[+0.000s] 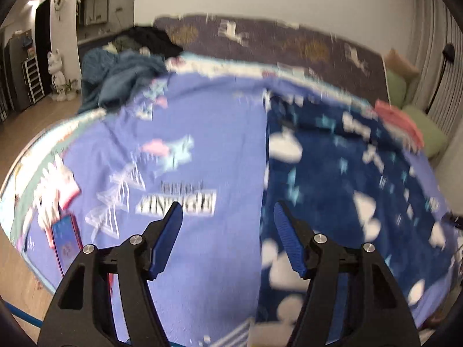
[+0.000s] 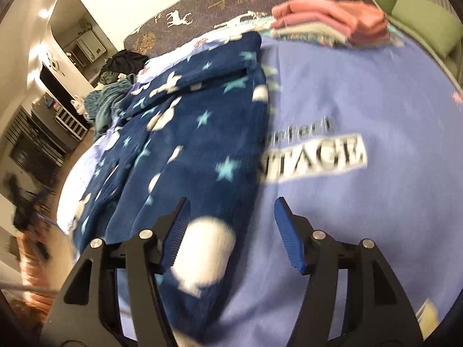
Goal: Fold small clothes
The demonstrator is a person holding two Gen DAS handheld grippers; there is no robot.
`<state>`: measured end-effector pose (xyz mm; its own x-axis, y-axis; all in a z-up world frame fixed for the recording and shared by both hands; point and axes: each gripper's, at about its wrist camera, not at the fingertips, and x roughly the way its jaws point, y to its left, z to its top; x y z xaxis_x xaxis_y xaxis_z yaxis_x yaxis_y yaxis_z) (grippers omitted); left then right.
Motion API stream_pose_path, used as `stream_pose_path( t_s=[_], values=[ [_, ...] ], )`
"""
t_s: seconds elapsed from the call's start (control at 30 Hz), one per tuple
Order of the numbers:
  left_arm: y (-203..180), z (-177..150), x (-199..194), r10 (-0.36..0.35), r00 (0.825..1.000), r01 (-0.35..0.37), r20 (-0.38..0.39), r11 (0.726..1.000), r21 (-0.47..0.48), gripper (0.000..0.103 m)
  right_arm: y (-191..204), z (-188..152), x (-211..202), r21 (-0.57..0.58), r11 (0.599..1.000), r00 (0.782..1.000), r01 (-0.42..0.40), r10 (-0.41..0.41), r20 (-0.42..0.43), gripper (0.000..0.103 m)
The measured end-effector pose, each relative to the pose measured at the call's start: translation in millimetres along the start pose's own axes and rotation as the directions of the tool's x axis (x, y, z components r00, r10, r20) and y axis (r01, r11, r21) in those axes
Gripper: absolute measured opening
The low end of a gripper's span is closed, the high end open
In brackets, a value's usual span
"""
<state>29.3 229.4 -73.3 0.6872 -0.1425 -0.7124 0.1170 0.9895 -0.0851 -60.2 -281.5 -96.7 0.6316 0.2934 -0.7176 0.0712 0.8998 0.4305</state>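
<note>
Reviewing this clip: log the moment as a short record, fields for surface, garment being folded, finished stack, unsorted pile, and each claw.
surface: lilac printed sheet
garment: navy star-print fleece, lying on the sheet, partly folded
finished stack: pink folded clothes at the far edge
unsorted pile: teal and dark clothes, far left
left claw: open, nothing between the pads
right claw: open above the fleece, not gripping

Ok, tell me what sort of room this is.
Probably a bedroom in a home. A bed with a lilac printed sheet fills the view, a deer-patterned headboard stands behind it, and folded pink clothes and a navy starry garment lie on top.
</note>
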Motion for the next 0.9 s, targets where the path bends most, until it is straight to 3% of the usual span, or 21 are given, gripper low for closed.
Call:
stream_pose_path(
  t_s=[0.1, 0.17, 0.33, 0.53, 0.77, 0.9],
  values=[
    [3.3, -36.4, 15.4, 0.014, 0.997, -0.015, -0.077, 1.000, -0.012, 0.072, -2.4, -19.2, -7.0, 0.041, 0.998, 0.999, -0.048, 0.049, -0.023, 0.066],
    [6.5, -51.8, 13.3, 0.027, 0.997, -0.028, -0.075, 1.000, -0.004, 0.074, -1.3, -30.5, -11.1, 0.057, 0.995, 0.996, -0.078, 0.080, -0.044, 0.067],
    [17.1, -69.6, 3.4, -0.071, 0.995, 0.066, -0.074, 0.996, -0.057, 0.075, 9.3, -58.7, -19.7, 0.048, 0.990, 0.986, -0.130, 0.134, -0.099, 0.072],
    [19.2, -71.6, 7.9, -0.151, 0.984, 0.138, -0.093, 0.981, -0.135, 0.075, 15.2, -72.3, -7.1, 0.093, 0.987, 0.983, -0.131, 0.141, -0.120, 0.078],
    [20.2, -70.4, -11.3, -0.257, 0.966, 0.249, -0.033, 0.955, -0.158, 0.075, 15.6, -76.2, -10.2, 0.135, 0.977, 0.976, -0.165, 0.181, -0.122, 0.079],
    [22.5, -67.4, -1.6, -0.265, 0.963, 0.253, -0.045, 0.950, -0.185, 0.075, 11.8, -74.3, -7.6, 0.163, 0.971, 0.973, -0.177, 0.197, -0.120, 0.079]
  ],
)
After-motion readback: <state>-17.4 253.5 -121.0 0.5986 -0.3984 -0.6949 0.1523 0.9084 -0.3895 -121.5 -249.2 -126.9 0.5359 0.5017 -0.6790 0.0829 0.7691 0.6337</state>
